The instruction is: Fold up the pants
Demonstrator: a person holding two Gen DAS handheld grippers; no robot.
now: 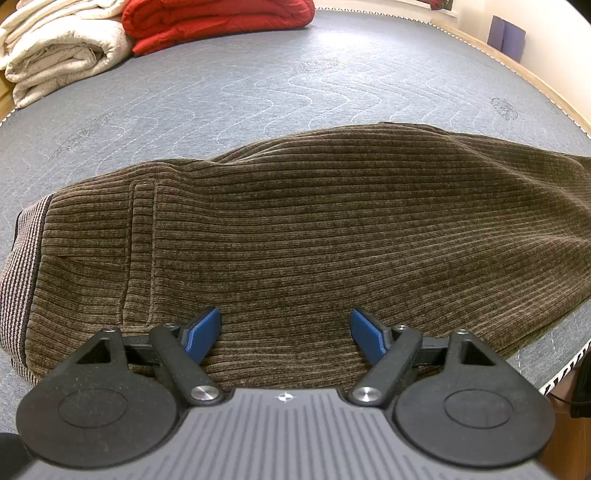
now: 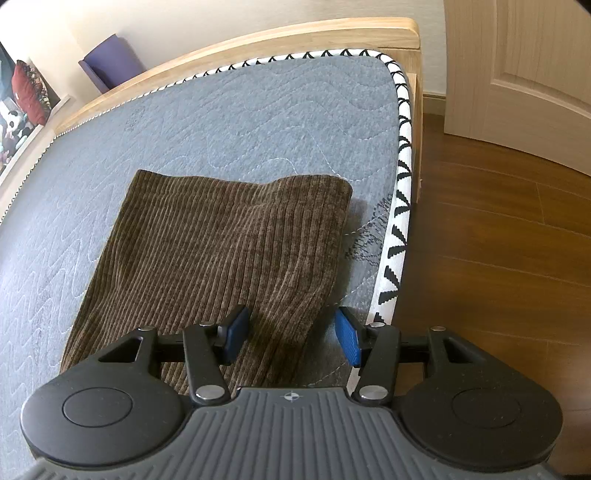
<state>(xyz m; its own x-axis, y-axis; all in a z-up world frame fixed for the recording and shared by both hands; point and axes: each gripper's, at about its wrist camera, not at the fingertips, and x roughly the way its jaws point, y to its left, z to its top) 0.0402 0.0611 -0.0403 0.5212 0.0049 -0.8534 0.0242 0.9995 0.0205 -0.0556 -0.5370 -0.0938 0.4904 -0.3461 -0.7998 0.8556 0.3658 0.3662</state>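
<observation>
Brown corduroy pants (image 1: 295, 229) lie flat on a grey quilted mattress (image 1: 258, 85). Their striped waistband (image 1: 22, 266) is at the left of the left wrist view. My left gripper (image 1: 285, 325) is open just above the cloth near its front edge, holding nothing. In the right wrist view the leg end of the pants (image 2: 221, 251) lies near the mattress corner. My right gripper (image 2: 291, 328) is open over the pants' right edge, with its right fingertip (image 2: 345, 332) over bare mattress.
A folded cream blanket (image 1: 59, 55) and a red quilt (image 1: 214, 18) lie at the far left of the mattress. The mattress edge (image 2: 400, 206) with black-and-white trim runs along the right. Beyond it are wood floor (image 2: 498, 258), a wooden bed frame (image 2: 258, 40) and a door (image 2: 524, 62).
</observation>
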